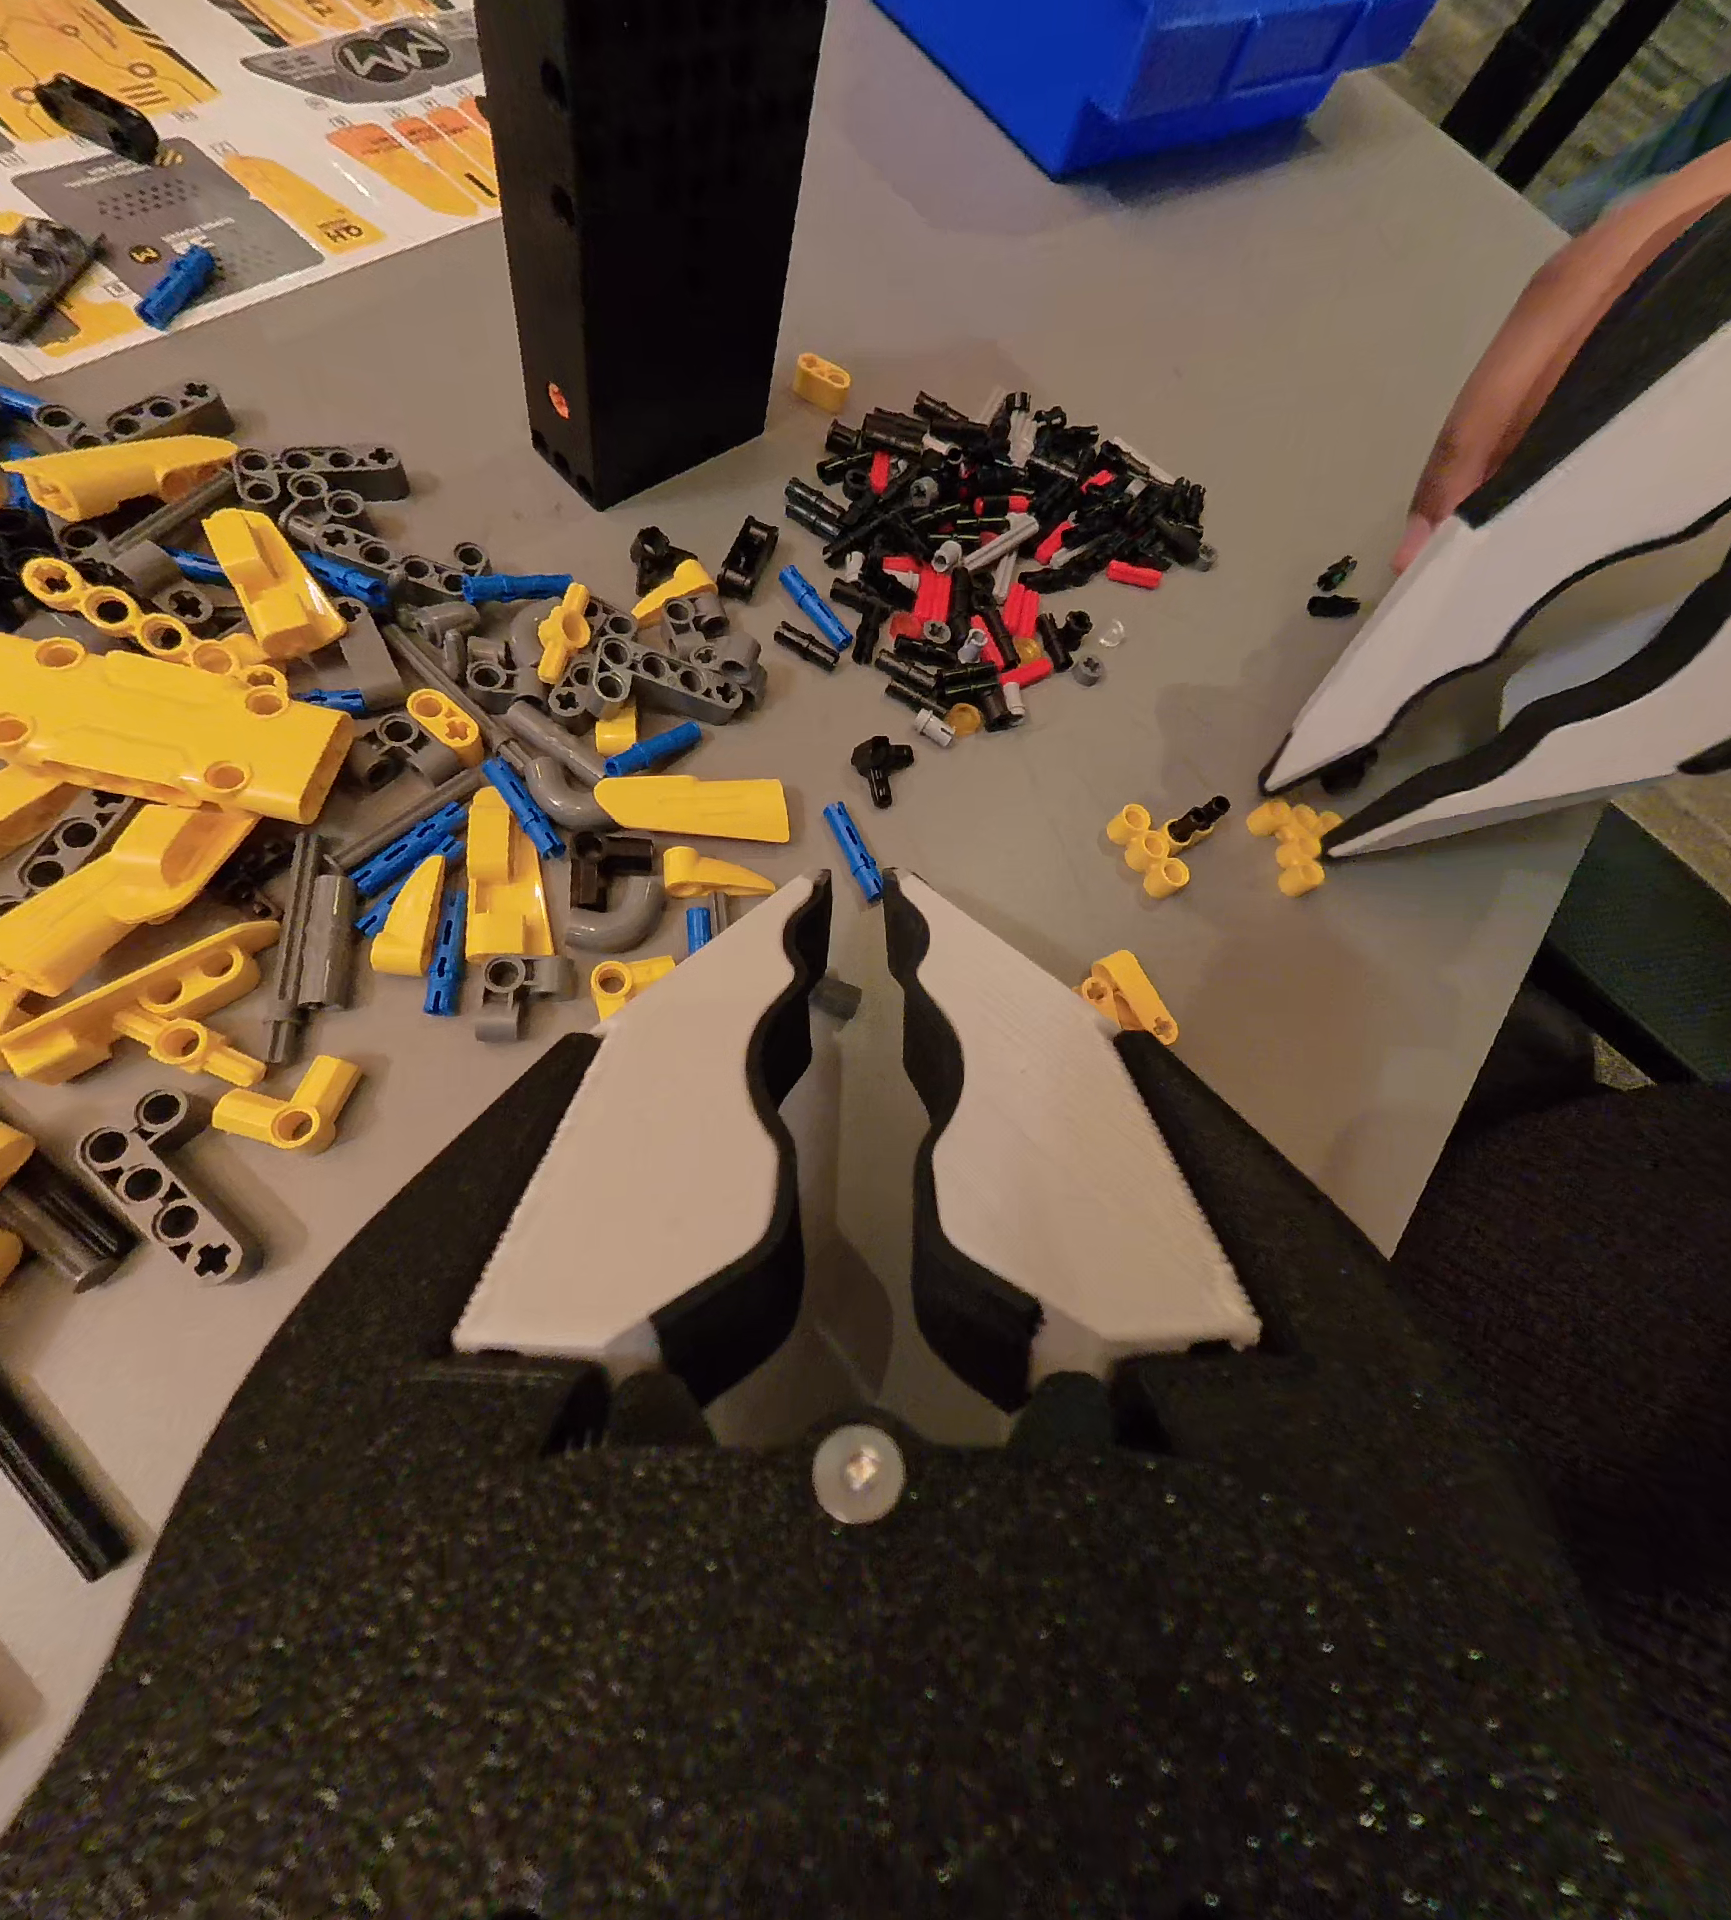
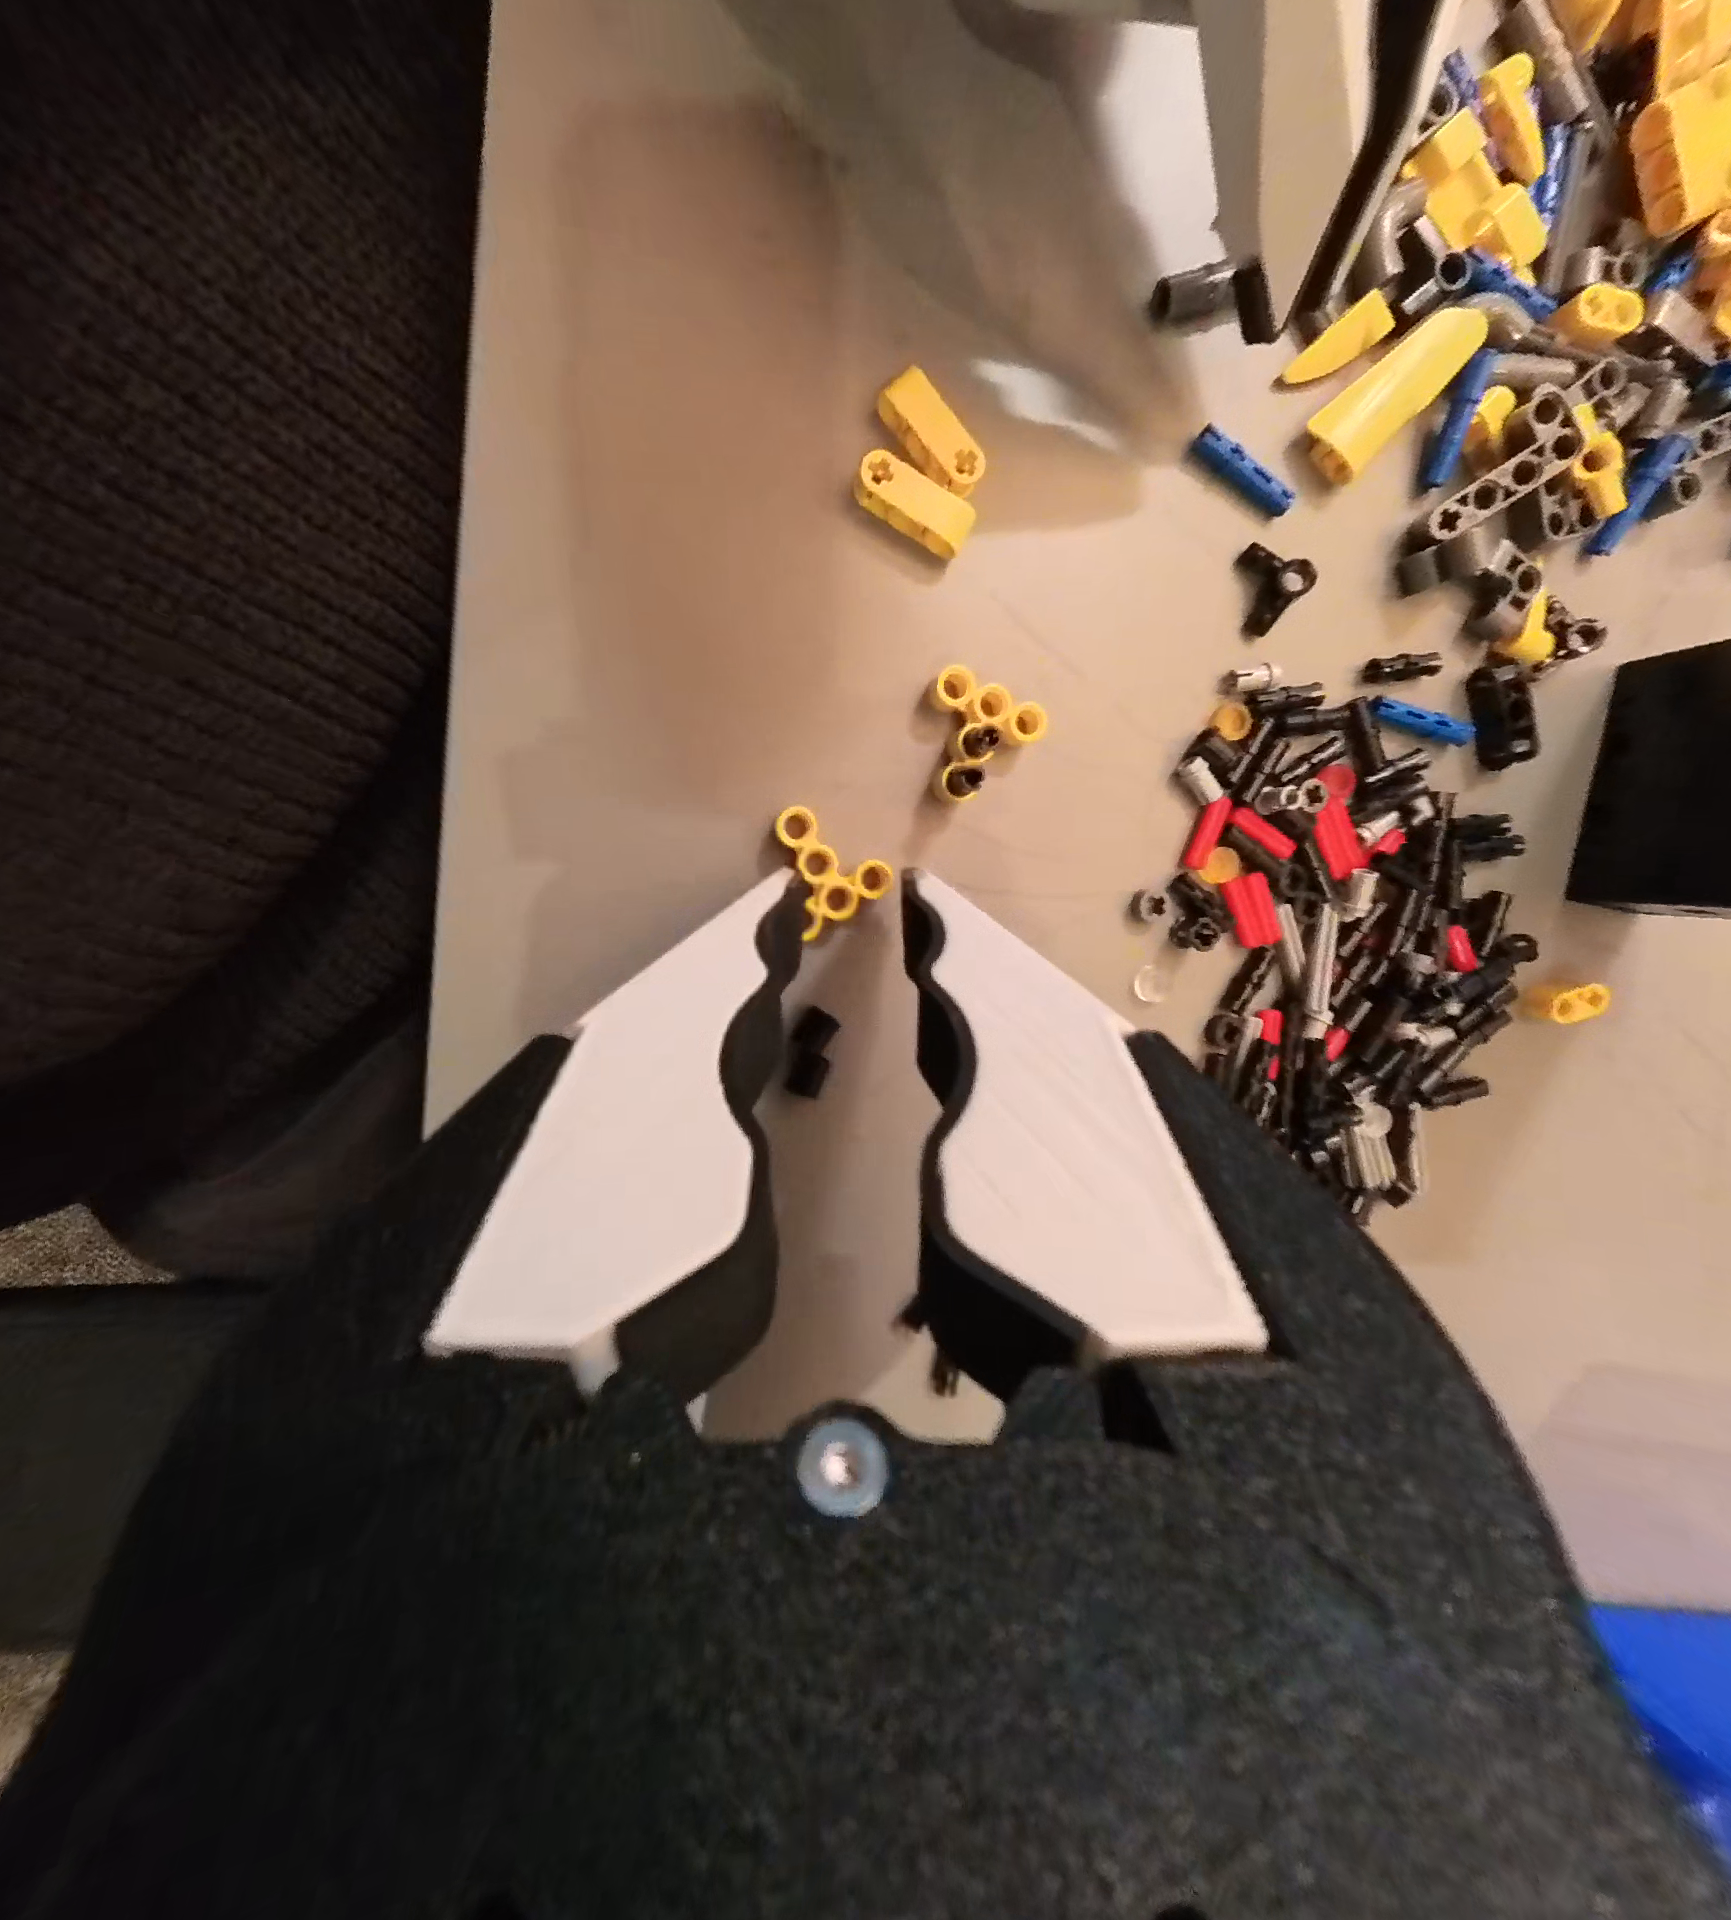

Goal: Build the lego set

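My right gripper [image 2: 848,883] is open just above the grey table [image 2: 653,623]. A small yellow T-shaped connector [image 2: 830,883] lies between its tips, against the left finger and apart from the right one. It also shows in the left wrist view [image 1: 1292,847] at the right gripper [image 1: 1302,814]. A short black pin [image 2: 809,1049] lies on the table between the fingers. A second yellow connector with black pins in it [image 2: 980,732] lies just beyond. My left gripper [image 1: 856,883] is narrowly open and empty, with a blue pin [image 1: 853,847] at its tips.
A pile of black, red and grey pins [image 1: 996,571] lies mid-table. A large heap of yellow, grey and blue parts [image 1: 217,727] fills the left. A black upright block [image 1: 648,239], a blue bin [image 1: 1183,73] and a sticker sheet [image 1: 165,135] stand behind. The table edge [image 1: 1495,1039] is close on the right. My right fingertips sit around 12 cm from my left ones.
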Motion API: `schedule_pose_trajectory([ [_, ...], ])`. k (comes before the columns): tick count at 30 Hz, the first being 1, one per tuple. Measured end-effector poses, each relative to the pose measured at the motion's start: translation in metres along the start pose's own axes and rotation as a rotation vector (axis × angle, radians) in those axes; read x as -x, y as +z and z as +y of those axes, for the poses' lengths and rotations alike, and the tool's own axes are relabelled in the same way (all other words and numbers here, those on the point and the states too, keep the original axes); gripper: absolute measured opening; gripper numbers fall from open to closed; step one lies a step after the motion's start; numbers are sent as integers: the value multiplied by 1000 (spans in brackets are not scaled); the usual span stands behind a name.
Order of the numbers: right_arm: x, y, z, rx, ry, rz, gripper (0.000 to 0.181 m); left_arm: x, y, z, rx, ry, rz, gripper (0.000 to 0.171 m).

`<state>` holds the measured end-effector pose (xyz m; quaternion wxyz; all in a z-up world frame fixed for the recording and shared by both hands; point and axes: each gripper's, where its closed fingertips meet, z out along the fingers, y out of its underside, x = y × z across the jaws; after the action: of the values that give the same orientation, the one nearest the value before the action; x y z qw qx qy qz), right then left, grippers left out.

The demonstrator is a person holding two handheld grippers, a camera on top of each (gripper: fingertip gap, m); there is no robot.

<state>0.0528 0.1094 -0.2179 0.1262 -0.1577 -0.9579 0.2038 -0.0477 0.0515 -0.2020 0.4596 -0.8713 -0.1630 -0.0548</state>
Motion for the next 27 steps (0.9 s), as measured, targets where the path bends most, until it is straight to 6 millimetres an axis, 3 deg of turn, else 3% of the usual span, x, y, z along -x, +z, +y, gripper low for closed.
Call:
schedule_pose_trajectory([
  [17, 21, -8, 10, 11, 299, -79, 28, -1, -2, -2, -16, -7, 14, 9],
  [23, 41, -5, 3, 18, 313, -149, 28, -1, -1, -1, -12, 2, 8, 9],
  [27, 31, -7, -3, -8, 279, -83, 28, -1, -1, -1, -9, 3, 7, 9],
])
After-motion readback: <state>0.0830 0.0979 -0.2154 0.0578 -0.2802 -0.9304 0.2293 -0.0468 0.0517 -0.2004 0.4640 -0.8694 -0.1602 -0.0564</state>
